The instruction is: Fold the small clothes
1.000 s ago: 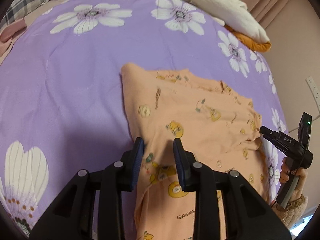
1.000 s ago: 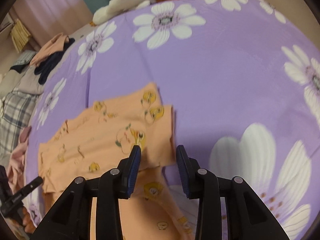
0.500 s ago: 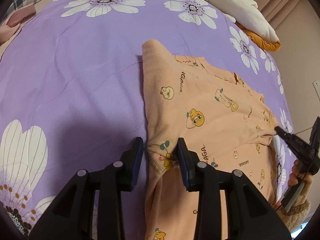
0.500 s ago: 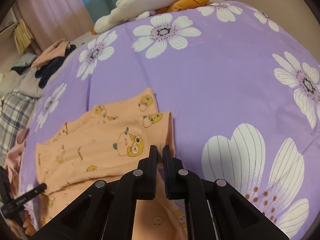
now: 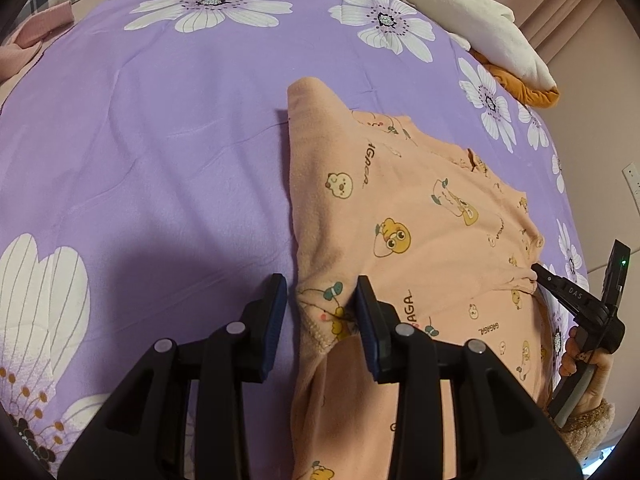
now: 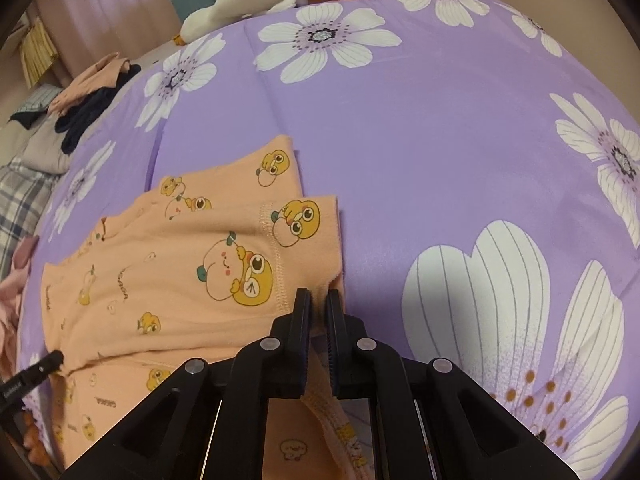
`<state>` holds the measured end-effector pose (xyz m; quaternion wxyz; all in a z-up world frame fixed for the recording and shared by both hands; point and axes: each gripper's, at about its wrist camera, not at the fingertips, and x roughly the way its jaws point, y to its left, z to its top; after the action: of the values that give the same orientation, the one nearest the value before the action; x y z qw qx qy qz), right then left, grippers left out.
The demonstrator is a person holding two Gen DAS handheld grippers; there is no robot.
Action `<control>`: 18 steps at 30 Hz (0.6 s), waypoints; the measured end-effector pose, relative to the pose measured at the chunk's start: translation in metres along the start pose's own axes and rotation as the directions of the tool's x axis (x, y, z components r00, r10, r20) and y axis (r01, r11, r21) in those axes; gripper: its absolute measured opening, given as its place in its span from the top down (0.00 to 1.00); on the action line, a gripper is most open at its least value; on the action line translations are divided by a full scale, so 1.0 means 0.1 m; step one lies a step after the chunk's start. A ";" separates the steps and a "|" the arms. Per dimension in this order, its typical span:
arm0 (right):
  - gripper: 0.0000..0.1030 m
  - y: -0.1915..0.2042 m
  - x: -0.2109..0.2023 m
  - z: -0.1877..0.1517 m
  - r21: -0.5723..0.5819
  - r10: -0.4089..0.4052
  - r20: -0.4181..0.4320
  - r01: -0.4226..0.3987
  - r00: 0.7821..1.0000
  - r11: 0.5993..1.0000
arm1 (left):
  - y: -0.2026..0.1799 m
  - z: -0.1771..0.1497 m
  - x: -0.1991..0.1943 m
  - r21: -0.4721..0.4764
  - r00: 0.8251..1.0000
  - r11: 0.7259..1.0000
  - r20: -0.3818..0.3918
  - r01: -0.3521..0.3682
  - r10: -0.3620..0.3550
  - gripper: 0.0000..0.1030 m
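A small peach garment (image 5: 404, 216) printed with yellow cartoon ducks lies partly folded on the purple flowered bedspread (image 5: 160, 128). My left gripper (image 5: 322, 300) is open, its jaws either side of a folded corner of the garment near its hem. My right gripper (image 6: 318, 312) is shut on the garment's (image 6: 168, 280) near right edge, with fabric pinched between the pads. The right gripper (image 5: 538, 272) also shows at the right of the left wrist view, its tip on the cloth. The left gripper's tip (image 6: 54, 358) shows at the lower left of the right wrist view.
A cream and orange plush blanket (image 5: 480, 28) lies at the far edge of the bed. A pile of dark and pink clothes (image 6: 88, 92) and a plaid pillow (image 6: 16, 200) lie at the far left. A wall (image 5: 600, 100) borders the bed.
My right gripper has closed on the garment's edge. The left gripper has stayed open and moved to the garment's folded corner. The folded layer has spread out flatter.
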<state>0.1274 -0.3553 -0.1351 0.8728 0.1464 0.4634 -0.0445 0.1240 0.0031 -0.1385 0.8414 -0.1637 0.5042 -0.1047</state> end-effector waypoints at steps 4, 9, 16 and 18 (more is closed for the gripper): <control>0.94 0.03 -0.01 -0.02 -0.016 -0.020 0.011 0.020 1.000 1.000 | 0.01 0.00 0.00 -0.006 1.000 1.000 0.000 0.010 -0.010 0.65; 0.94 0.04 0.00 -0.02 -0.017 -0.026 0.016 0.027 1.000 0.999 | 0.01 0.00 0.00 -0.007 1.000 1.000 0.005 0.014 -0.013 0.64; 0.94 0.06 -0.01 -0.03 -0.024 -0.035 0.021 0.036 0.999 0.999 | 0.03 0.00 0.01 -0.015 1.000 0.999 0.005 0.031 -0.031 0.64; 0.94 0.06 -0.01 -0.03 -0.024 -0.036 0.021 0.036 0.999 0.999 | 0.03 0.00 0.01 -0.014 0.999 0.999 0.006 0.031 -0.031 0.64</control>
<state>0.1260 -0.3489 -0.1345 0.8782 0.1269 0.4577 -0.0561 0.1242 0.0057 -0.1406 0.8400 -0.1779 0.4997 -0.1137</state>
